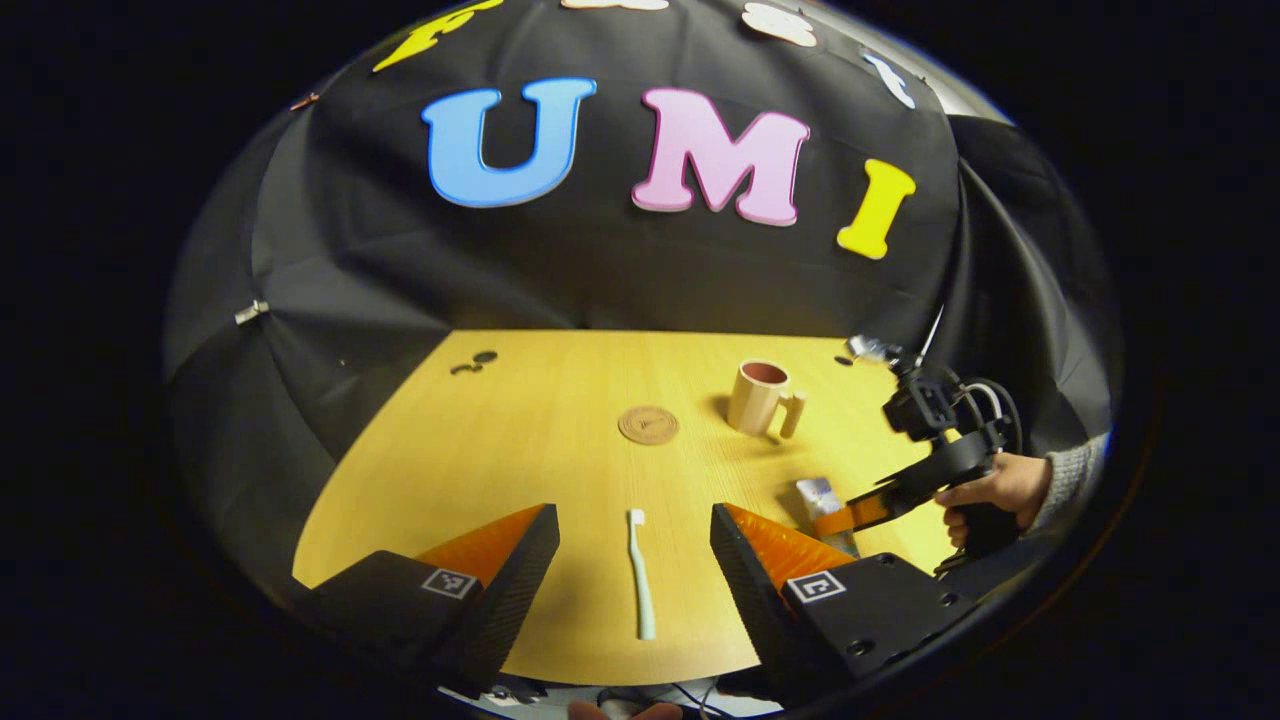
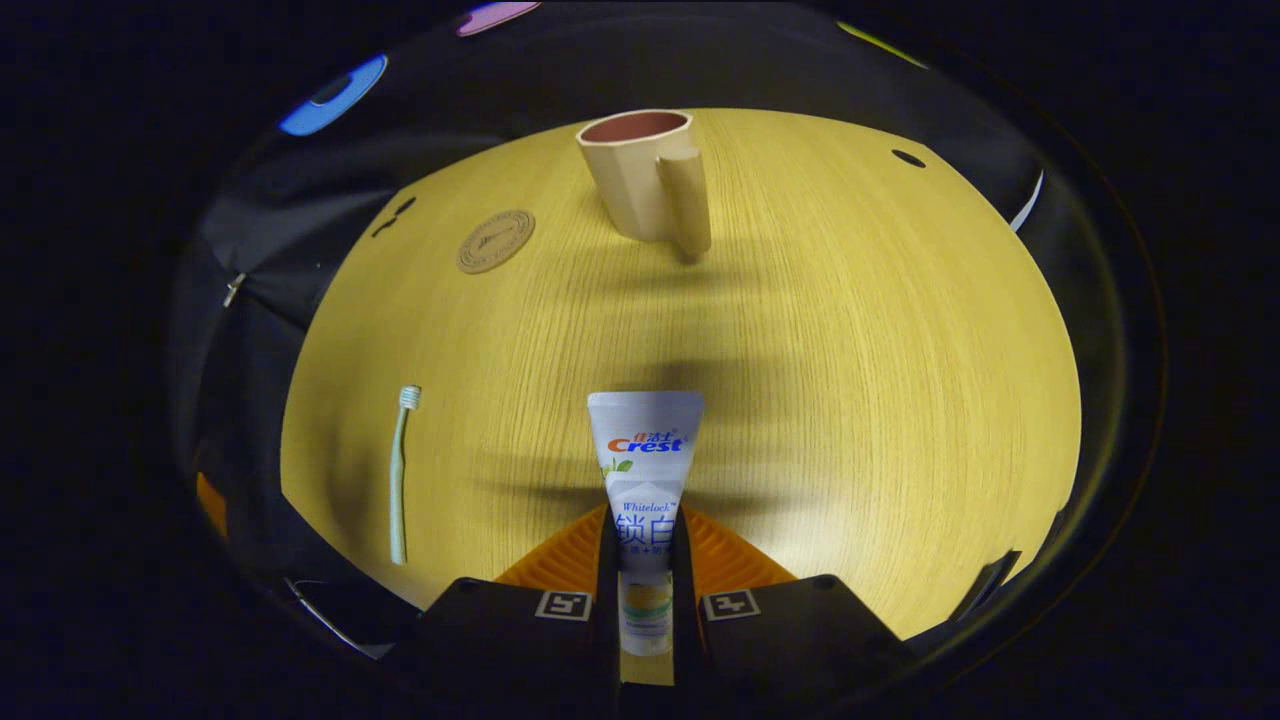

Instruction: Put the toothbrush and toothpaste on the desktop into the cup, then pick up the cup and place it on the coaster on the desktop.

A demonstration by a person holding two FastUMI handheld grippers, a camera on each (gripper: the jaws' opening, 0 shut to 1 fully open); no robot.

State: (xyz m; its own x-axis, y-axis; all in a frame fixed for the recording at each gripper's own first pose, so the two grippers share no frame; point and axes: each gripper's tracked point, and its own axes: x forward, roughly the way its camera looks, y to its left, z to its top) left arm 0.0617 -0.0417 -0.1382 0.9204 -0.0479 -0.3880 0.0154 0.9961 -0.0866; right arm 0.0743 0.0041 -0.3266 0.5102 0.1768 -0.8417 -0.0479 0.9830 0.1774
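Wooden table (image 1: 520, 440) is carrying every item of the task.

Left gripper view: the left claw (image 1: 635, 570) is hovering with its fingers standing wide apart, touching nothing. The toothbrush (image 1: 640, 575) is lying flat on the table between the two fingers, bristle head pointing toward 12 o'clock. The round coaster (image 1: 648, 425) is lying beyond it at 12 o'clock, bare. The cup (image 1: 760, 397) is standing upright just beside the coaster at 3 o'clock of it, handle toward the camera. At 3 o'clock of the view a hand (image 1: 990, 490) with a grey sleeve is holding the right claw (image 1: 835, 520) down at the toothpaste (image 1: 822, 497).

Right gripper view: the right claw (image 2: 645, 570) is clamping the toothpaste (image 2: 645, 470) on both flanks, fingers pressing the lower body of the tube; the flat crimped end is pointing toward 12 o'clock. The cup (image 2: 640, 175) is standing well apart at 12 o'clock. The coaster (image 2: 496, 240) is lying at 11 o'clock, and the toothbrush (image 2: 401, 470) at 9 o'clock, on the table (image 2: 850, 380).
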